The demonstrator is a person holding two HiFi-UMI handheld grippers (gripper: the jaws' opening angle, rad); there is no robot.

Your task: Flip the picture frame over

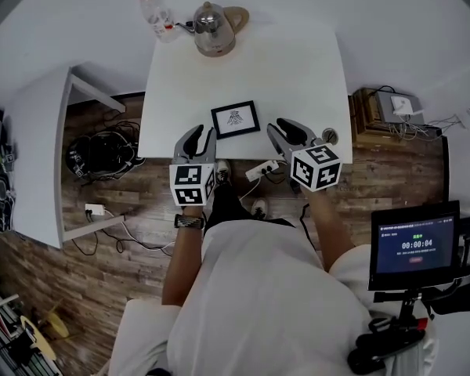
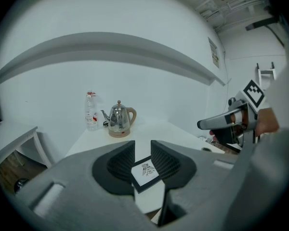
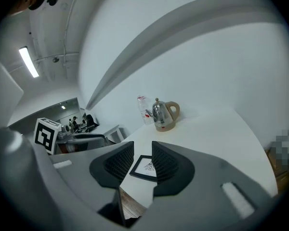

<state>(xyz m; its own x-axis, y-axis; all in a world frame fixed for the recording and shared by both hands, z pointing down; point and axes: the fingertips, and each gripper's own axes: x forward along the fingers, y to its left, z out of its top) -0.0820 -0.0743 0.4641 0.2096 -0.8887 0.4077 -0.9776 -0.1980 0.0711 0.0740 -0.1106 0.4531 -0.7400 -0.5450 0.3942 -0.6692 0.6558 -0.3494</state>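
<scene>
Soft, even light is filling all 3 views, making the white table [image 1: 298,69] glow brightest at the upper centre of the head view while the floor [image 1: 141,233] around it is looking dim. A ceiling strip lamp [image 3: 28,61] is shining at the upper left of the right gripper view. Fisheye distortion is bending straight edges into arcs and darkening every corner, and the left gripper [image 2: 142,143] and right gripper [image 3: 143,144] are appearing slightly soft at the bottom of their views.

Looked like a lab or recording room, not a home: bare white walls [image 2: 149,81], plain white bench [image 1: 298,69], wood-plank floor [image 1: 392,180] strewn with cables [image 1: 110,237] and a power strip [image 1: 262,168], timer screen [image 1: 413,245] on a stand, kettle [image 1: 214,28], water bottle [image 1: 155,10].
</scene>
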